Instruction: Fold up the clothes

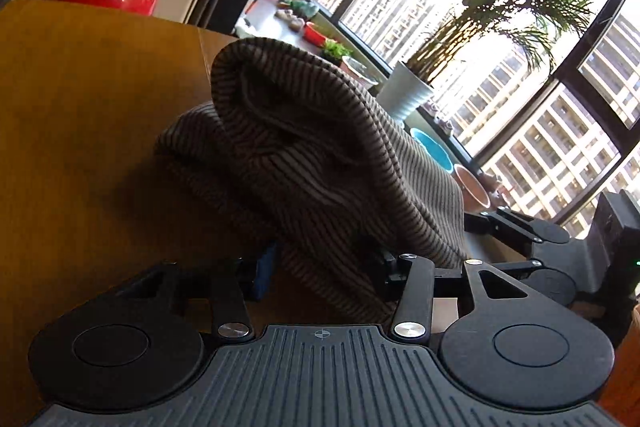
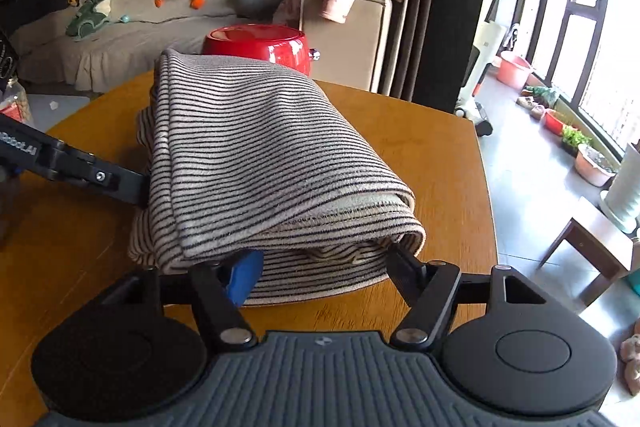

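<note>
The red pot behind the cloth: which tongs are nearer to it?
Probably left. The left tongs enter the striped cloth midway along its side; the right tongs sit at its near edge, farthest from the red pot.

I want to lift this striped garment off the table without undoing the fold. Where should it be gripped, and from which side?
Grip the striped garment at its near open edge, where the layers stack, coming in low along the wooden table. The rounded fold lies on the far side, toward the red pot, so pinching all layers at the near edge should keep it closed.

The striped garment (image 2: 264, 163) covers both fingertips of the right hand-held gripper (image 2: 320, 267); whether they pinch cloth cannot be told.
</note>
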The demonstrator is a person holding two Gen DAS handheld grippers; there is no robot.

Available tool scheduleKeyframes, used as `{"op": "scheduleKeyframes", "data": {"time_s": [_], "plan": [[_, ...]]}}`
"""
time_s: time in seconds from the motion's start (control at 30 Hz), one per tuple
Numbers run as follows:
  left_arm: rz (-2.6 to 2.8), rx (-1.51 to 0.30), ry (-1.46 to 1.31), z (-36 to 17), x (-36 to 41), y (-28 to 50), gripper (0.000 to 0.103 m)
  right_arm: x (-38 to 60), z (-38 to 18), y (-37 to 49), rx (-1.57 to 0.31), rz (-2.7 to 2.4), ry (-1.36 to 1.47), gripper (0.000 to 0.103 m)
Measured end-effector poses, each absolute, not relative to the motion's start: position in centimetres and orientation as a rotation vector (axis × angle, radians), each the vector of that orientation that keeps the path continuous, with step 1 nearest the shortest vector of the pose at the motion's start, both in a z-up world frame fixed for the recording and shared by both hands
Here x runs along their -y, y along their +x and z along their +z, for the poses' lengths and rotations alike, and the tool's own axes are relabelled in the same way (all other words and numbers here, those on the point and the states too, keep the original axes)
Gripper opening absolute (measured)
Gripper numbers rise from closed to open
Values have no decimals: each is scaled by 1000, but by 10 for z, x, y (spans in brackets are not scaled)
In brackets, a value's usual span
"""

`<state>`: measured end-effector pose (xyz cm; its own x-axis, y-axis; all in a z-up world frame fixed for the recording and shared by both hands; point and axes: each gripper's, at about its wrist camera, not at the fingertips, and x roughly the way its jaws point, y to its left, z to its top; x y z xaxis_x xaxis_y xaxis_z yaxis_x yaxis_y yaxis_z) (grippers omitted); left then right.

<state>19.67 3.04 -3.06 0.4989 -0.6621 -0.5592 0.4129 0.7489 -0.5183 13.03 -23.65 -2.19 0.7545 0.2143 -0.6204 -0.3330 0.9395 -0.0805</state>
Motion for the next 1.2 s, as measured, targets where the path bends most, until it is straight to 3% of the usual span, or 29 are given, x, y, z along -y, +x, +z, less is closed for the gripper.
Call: {"op": "scheduleKeyframes", "data": {"time_s": [0.33,0.53,0.57,0.63,0.67,0.8,1.07,1.2], "plan": [[-481,-797,-362,-35,-59,214,52,209,37,87,-397,429,-307,85],[-511,-776,-343,-25,-44,209,46,168,8,105,-403,435,-498,86],[-517,-771,-339,-23,-42,207,44,167,0,109,-421,427,-512,81],[-534,-765,-333,-22,-39,204,44,174,-4,114,-437,416,-462,55],[-544,-764,-332,-21,-37,204,44,178,-6,116,-445,411,-436,34],[-578,-776,-324,-25,-30,200,39,197,9,127,-465,402,-268,13],[-600,-809,-354,-39,-23,211,30,226,56,138,-496,530,131,8],[-620,-808,-363,-42,-18,215,27,213,50,140,-564,667,254,8]]}}
